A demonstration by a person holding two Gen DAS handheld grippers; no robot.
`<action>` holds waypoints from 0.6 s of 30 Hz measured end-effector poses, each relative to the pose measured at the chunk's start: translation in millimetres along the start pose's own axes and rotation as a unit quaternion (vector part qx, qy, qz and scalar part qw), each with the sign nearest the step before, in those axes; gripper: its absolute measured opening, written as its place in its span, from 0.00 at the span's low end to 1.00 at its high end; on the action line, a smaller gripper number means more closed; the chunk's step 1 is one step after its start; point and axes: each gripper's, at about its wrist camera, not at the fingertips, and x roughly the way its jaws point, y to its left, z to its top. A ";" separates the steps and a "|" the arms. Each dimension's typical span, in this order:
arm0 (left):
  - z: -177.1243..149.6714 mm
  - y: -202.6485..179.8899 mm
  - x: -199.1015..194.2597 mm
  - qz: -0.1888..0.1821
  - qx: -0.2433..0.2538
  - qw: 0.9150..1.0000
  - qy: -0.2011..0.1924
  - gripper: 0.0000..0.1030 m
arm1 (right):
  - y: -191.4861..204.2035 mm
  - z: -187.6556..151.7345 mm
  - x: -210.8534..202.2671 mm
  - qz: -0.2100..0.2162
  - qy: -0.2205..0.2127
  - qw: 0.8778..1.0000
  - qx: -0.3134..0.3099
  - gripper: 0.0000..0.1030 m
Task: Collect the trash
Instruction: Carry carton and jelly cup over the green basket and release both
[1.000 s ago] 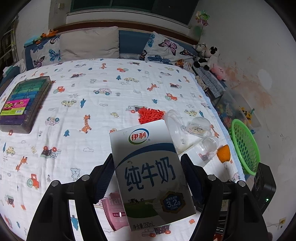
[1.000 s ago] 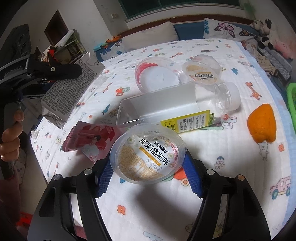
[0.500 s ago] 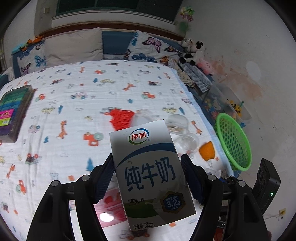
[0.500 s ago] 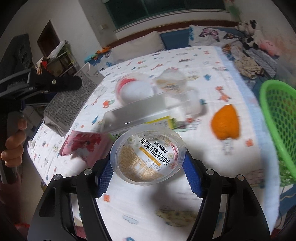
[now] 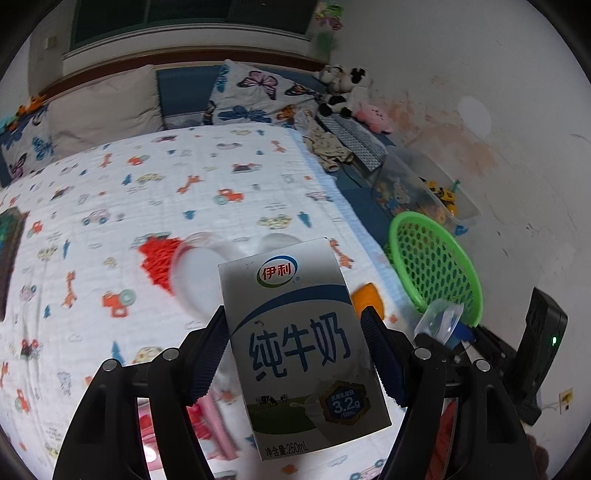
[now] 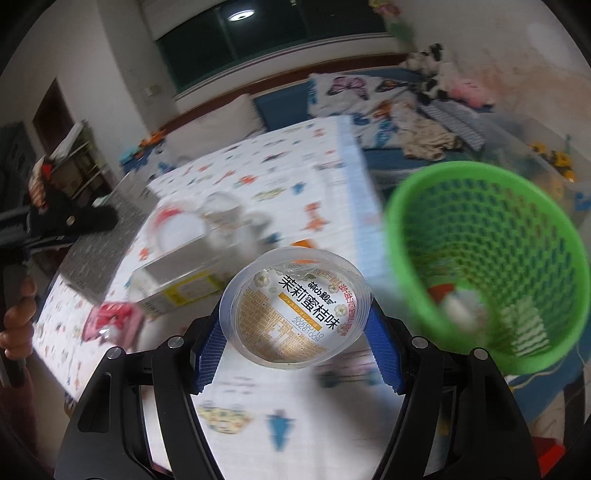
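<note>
Green basket (image 6: pixel 491 277) now nearer; milk carton (image 5: pixel 299 347), cup (image 6: pixel 295 310) still gripped

1. A big bed (image 5: pixel 177 206) filled most of the room, with a white sheet covered in little cars and giraffes.
2. Pillows (image 5: pixel 255 96) with butterflies leaned at the head of the bed, beside a plain one (image 5: pixel 103 110).
3. A dark window (image 5: pixel 184 18) sat above the bed, and a round lamp (image 6: pixel 241 14) shone in its glass.
4. The wall (image 5: pixel 480 92) on the right was white with pinkish stains.
5. Soft toys (image 5: pixel 347 92) sat in the corner by that wall.
6. A clear box (image 5: pixel 424 188) of toys lay on the floor beside the bed.
7. A dark doorway (image 6: pixel 51 114) showed on the far left.
</note>
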 end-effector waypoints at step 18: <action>27.1 -65.7 32.3 -0.033 0.052 0.998 0.012 0.67 | -111.1 8.8 -9.7 -0.110 -0.008 0.991 0.080 0.68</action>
